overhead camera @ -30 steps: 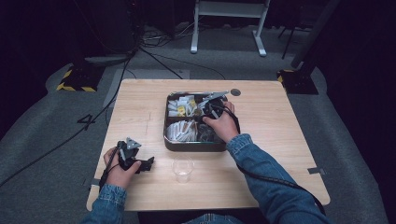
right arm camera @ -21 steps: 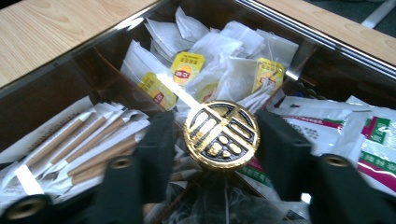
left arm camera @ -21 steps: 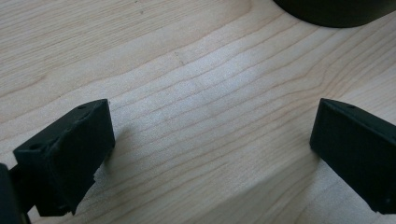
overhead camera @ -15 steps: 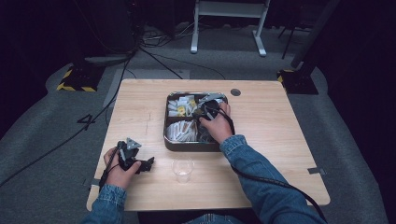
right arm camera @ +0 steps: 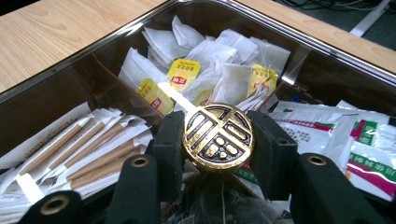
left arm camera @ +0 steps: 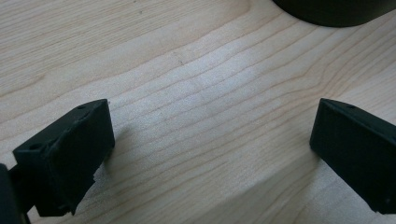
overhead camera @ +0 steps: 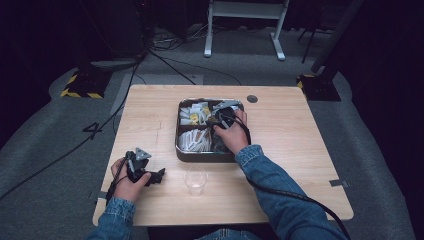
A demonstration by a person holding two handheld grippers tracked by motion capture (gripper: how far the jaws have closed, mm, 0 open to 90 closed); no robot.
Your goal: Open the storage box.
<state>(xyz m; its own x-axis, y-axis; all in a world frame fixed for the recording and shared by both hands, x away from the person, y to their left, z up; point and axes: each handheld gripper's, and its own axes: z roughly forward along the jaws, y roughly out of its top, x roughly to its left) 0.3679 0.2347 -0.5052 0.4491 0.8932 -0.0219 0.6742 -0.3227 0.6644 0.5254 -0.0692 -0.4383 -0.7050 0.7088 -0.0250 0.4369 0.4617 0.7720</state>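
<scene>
The room is dark around the table (overhead camera: 150, 120), which is lit from above. The high view is soft and a bit grainy. The gripper views are bright. Light shines off the gold coin (right arm camera: 218, 135) and the tray (right arm camera: 299, 42) rim. Near jaws look blurry.

One wooden table (overhead camera: 150, 120), one divided tray (overhead camera: 178, 150), one clear cup (overhead camera: 195, 181), one gold disc (right arm camera: 218, 136), two grippers

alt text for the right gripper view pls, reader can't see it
The right hand-held gripper clamps a round gold-and-black embossed disc between its black jaws, above a dark divided tray. Behind it lie tea bags with yellow tags; paper-wrapped stir sticks sit left, green-and-white sachets right.
</scene>
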